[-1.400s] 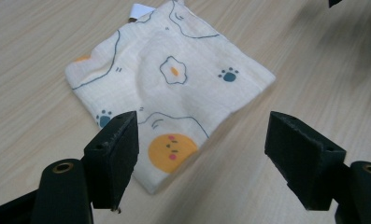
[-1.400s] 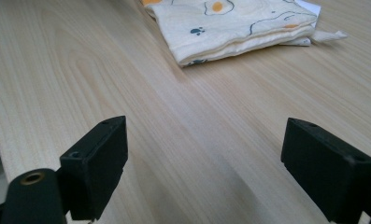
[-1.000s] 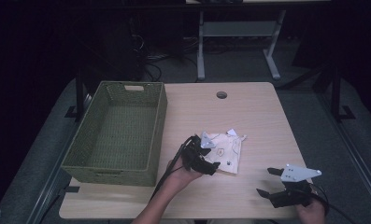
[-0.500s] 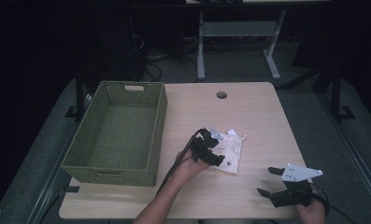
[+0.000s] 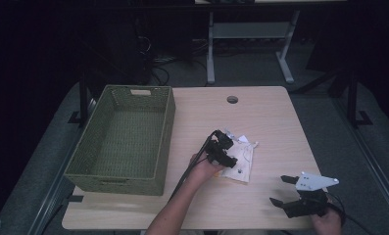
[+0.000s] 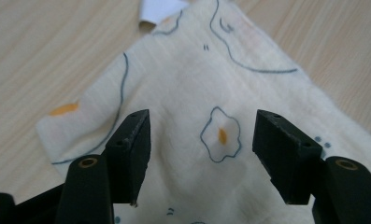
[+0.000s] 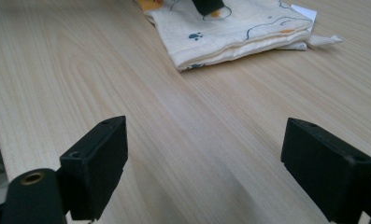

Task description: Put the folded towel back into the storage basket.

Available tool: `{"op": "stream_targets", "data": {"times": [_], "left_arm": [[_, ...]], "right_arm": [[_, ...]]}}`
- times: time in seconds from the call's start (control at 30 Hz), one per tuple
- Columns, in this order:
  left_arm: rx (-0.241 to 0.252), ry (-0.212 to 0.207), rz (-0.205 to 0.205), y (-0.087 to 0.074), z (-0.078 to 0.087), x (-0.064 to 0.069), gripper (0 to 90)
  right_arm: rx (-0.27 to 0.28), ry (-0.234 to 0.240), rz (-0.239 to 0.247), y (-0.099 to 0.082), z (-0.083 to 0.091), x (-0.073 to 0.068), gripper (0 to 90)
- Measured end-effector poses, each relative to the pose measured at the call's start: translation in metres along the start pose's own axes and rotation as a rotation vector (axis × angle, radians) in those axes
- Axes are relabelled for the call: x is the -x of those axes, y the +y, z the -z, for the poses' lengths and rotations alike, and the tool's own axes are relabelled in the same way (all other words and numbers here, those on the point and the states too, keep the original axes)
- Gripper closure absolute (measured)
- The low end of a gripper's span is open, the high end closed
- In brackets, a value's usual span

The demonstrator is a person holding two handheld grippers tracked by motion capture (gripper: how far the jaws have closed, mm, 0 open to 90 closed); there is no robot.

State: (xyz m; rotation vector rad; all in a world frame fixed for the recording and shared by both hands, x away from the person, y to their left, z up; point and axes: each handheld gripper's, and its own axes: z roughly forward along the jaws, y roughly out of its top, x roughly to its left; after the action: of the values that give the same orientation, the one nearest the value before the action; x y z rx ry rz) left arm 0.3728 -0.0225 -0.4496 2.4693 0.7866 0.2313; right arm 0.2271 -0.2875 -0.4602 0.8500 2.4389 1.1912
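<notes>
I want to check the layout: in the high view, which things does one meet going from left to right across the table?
Green woven basket → left hand-held gripper → folded printed cloth → right hand-held gripper.

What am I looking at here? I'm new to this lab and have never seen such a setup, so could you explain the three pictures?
A person sits at a light wooden table and holds a black two-jaw hand tool, called a gripper, in each hand. The high view looks down from above the person's side. The other two pictures come from small cameras riding on the grippers, looking along their jaws.

On the table lie a woven green rectangular basket, with nothing visible inside it, and a folded cream cloth with blue and orange drawings.

The left gripper is over the cloth. Its jaws have just been closing, with cloth between them, but the pads don't press on it yet, so nothing is held. The right gripper is open above bare wood, near the table's front edge.
</notes>
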Motion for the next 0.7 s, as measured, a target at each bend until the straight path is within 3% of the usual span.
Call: {"op": "stream_targets", "data": {"times": [0.03,0.17,0.7], "left_arm": [[-0.015,0.005,-0.006,-0.0010,-0.0033,0.0007,39.5],[0.018,0.014,0.021,-0.0043,-0.0031,0.0016,41.3],[0.029,0.035,0.047,-0.0095,0.0011,0.0046,54.5]], "right_arm": [[0.002,-0.001,0.004,0.0000,0.0002,0.0003,14.1],[0.001,-0.001,0.006,-0.0001,0.0003,0.0002,14.1],[0.000,0.000,0.012,0.0005,-0.0005,-0.0020,14.1]]}}
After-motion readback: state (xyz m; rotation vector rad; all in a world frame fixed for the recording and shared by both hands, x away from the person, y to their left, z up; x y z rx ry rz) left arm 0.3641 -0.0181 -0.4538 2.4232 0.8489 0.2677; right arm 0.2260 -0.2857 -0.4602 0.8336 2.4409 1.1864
